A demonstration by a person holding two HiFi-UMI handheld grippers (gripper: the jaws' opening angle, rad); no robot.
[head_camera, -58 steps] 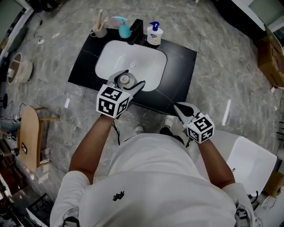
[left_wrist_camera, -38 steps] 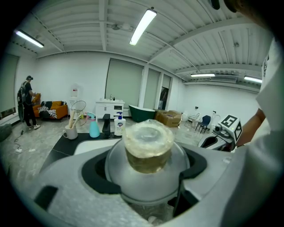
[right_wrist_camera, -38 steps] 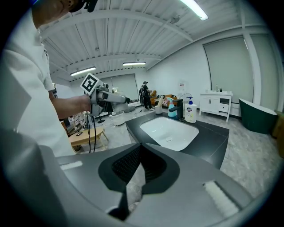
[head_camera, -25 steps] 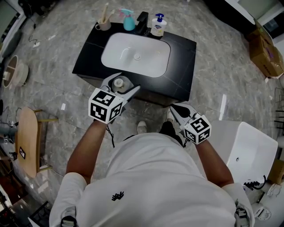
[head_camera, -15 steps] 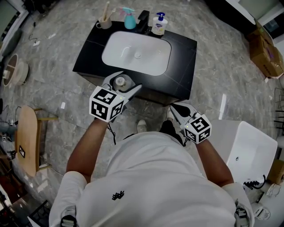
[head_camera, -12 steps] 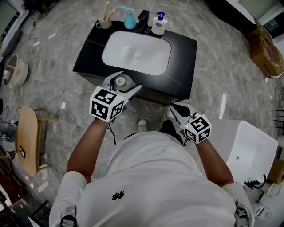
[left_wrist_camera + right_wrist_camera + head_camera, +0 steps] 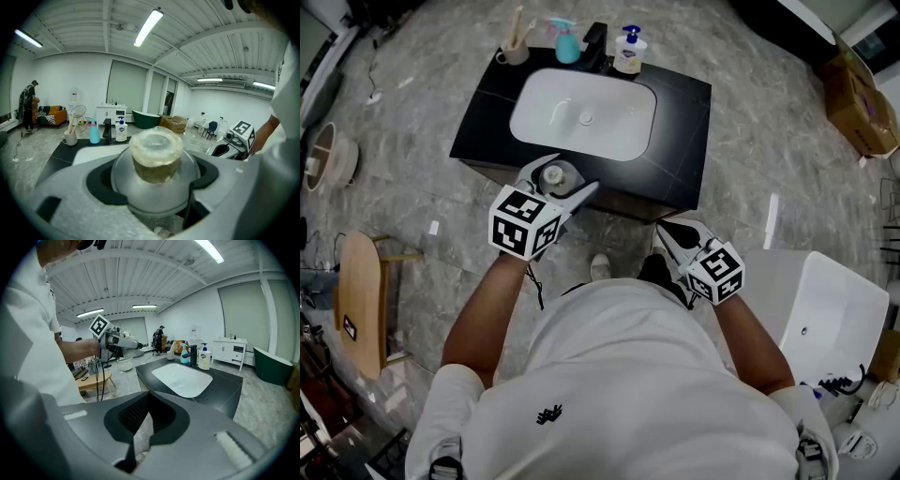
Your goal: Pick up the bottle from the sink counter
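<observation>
Between the jaws of the left gripper (image 7: pixel 562 176), clamped by its round silvery body with the pale cap upward: the bottle (image 7: pixel 156 159), held just before the near edge of the black sink counter (image 7: pixel 680 103). Farther, at the counter's back edge: a cup (image 7: pixel 513 53), a blue spray bottle (image 7: pixel 565 44), a soap dispenser (image 7: pixel 627 53). On the right gripper (image 7: pixel 667 230), jaws pressed together, nothing between.

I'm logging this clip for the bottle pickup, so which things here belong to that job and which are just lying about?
Job: bottle, held in the left gripper; sink counter.
Lying about: white mug, teal spray bottle, soap pump bottle, faucet, wooden stool.
</observation>
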